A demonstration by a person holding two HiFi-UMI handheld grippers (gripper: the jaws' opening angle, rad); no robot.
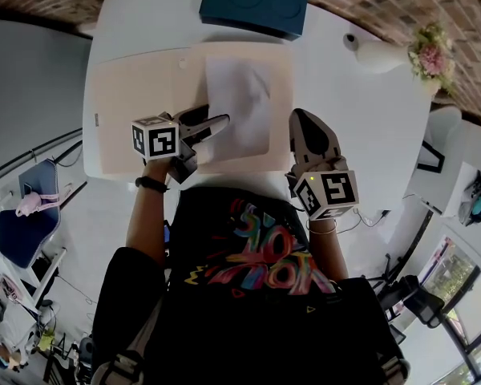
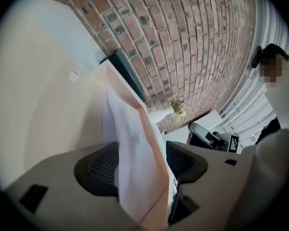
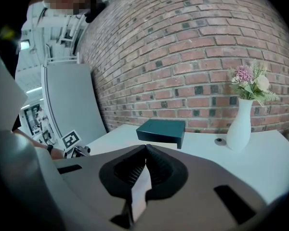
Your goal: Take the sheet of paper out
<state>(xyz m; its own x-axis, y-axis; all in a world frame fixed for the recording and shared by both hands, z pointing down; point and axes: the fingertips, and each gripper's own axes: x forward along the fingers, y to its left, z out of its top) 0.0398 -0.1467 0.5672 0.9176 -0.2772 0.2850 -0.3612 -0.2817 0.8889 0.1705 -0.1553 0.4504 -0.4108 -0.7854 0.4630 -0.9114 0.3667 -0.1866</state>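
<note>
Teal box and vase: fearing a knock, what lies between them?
Right gripper view: one small round disc on the white table, nearer the vase.

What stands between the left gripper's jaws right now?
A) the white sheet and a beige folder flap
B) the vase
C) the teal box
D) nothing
A: the left gripper view shows the white sheet and the beige folder flap passing between the parted jaws of the left gripper.

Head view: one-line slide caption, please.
Open folder on a white table: left gripper astride the paper, right gripper pinching the folder's edge.
</note>
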